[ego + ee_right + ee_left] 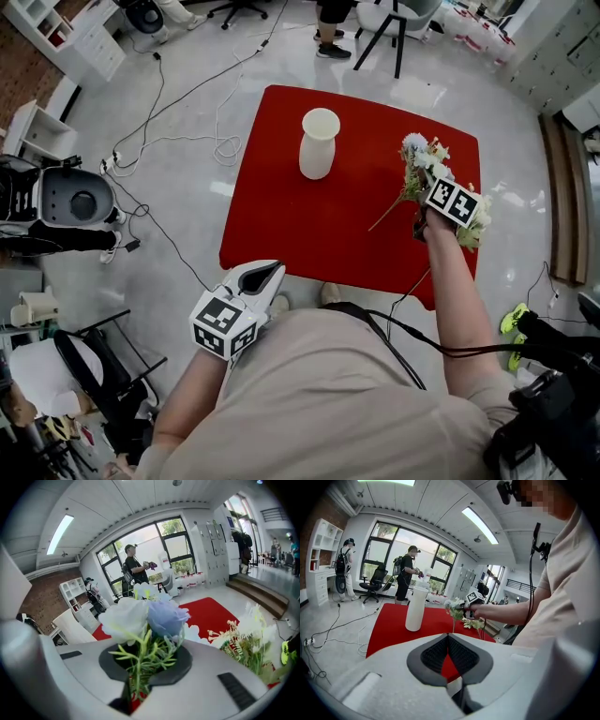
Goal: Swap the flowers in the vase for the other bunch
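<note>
An empty white vase (319, 142) stands upright at the back middle of the red table (281, 216); the left gripper view shows this vase (416, 609) too. My right gripper (424, 197) hangs over the table's right side, shut on the stems of a white and pale blue bunch (150, 618), whose heads stick up past the jaws (140, 667). In the head view that bunch (418, 157) is lifted off the cloth. A second bunch (476, 225), white and green, lies at the right edge. My left gripper (270, 274) is low at the front left corner, shut and holding nothing.
Cables (187, 131) trail over the floor left of the table. A grey machine (75, 197) and white shelving (84, 37) stand at the left. Chair legs (384, 37) and a person's feet (333, 47) are behind the table.
</note>
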The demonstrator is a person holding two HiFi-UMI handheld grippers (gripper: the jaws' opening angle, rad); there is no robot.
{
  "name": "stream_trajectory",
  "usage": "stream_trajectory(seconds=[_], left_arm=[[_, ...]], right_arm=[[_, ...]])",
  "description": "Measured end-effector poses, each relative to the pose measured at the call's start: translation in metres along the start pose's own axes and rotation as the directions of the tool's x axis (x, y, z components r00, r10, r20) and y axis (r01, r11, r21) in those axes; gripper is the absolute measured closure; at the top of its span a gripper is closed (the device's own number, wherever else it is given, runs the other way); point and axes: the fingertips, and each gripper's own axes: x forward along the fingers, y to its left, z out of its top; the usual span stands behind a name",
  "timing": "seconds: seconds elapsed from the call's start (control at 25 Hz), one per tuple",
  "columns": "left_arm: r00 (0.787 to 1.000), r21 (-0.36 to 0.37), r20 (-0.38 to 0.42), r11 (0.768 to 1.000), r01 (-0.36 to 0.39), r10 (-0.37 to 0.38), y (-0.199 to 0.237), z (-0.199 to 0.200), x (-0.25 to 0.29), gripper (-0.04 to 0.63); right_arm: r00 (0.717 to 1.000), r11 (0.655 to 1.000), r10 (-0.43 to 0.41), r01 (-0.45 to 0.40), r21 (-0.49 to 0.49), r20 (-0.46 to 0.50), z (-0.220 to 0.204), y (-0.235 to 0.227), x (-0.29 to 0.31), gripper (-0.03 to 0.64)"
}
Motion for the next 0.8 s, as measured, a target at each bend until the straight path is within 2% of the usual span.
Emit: stream_trajectory(seconds=[0.2, 0.44, 0.8], left_arm=[[1.000, 0.005, 0.007, 1.000, 0.012, -0.012, -0.001, -0.004, -0.007, 0.588], [1.000, 0.007, 0.015, 1.000, 0.020, -0.020, -0.001, -0.012, -0.013, 0.588], [0.999, 0.005, 0.038, 1.000, 0.010, -0.010, 0.007, -0.015, -0.029, 0.588]], right_arm=[[0.995, 0.998, 0.041, -0.035, -0.059, 0.095, 0.037, 0.027, -0.026, 0.560], [0.974, 0.985, 0.110, -0.080, -0.151, 0.200, 0.080, 0.067, -0.058, 0.560], [0.929, 0.942, 0.223, -0.127, -0.311, 0.296, 0.124, 0.133, -0.096, 0.561]])
